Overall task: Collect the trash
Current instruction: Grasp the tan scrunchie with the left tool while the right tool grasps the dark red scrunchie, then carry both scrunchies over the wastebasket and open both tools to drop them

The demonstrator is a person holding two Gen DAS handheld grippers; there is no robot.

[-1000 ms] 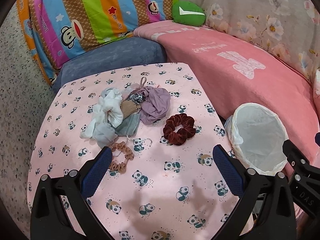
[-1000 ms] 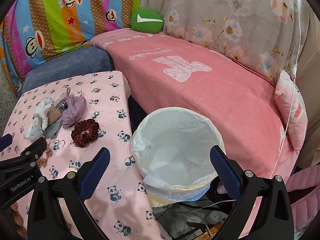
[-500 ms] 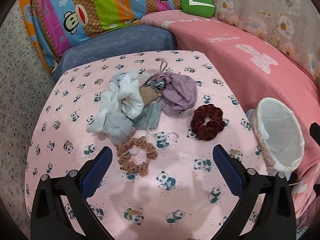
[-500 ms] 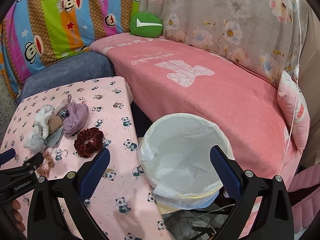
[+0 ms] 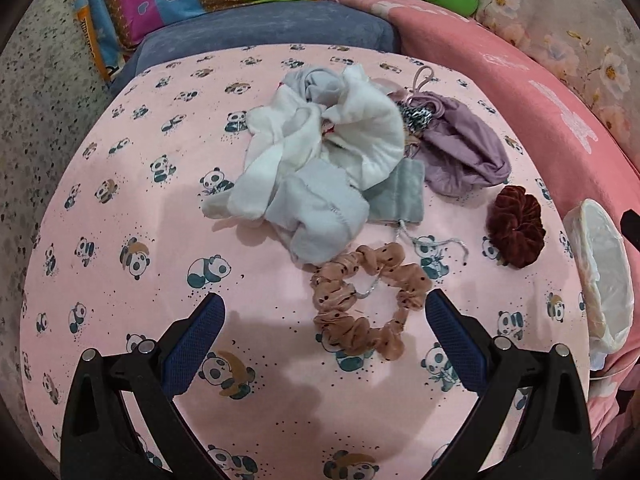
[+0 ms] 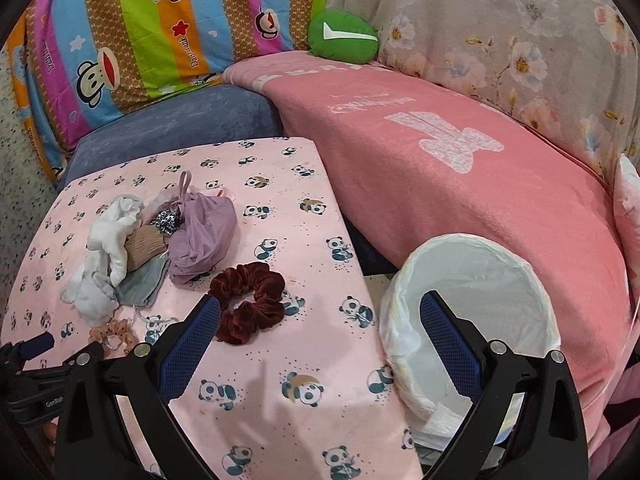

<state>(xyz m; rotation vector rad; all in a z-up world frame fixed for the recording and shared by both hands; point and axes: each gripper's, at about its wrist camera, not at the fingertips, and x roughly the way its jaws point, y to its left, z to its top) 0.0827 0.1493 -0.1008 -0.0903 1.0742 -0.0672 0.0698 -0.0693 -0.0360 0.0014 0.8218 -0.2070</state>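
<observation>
So the left hand-held gripper (image 5: 324, 312) is hanging over the surface (image 5: 120, 208) with its blue pads spread wide, nothing between them. The tan dotted scrunchie (image 5: 366, 296) sits just ahead of the pads, closer to the right pad, not touching either as far as I can see. Using that scrunchie as the landmark: right behind it is the pile of white cloths (image 5: 320, 160), with a grey drawstring pouch (image 5: 400, 192) half tucked under the pile, its cord trailing down to just beside the scrunchie. Behind and to the right is a lilac bag (image 5: 464, 152), and something leopard-print (image 5: 416, 118) is wedged between the bag and the cloths, too buried to say what it is. The dark red scrunchie (image 5: 516, 232) lies off to the right of the tan one, well apart. Further right the white-lined bin (image 5: 604, 272) is squashed by the fisheye edge, so only its rim and part of the liner show.

The right hand-held gripper (image 6: 320, 320) is spread too and empty, hovering above the surface edge between the dark red scrunchie (image 6: 248, 300) and the bin (image 6: 480, 280). The bin's lower rim is hidden behind the right pad. The tan scrunchie (image 6: 114, 330) is partly covered by the other gripper's body down in the left corner.
</observation>
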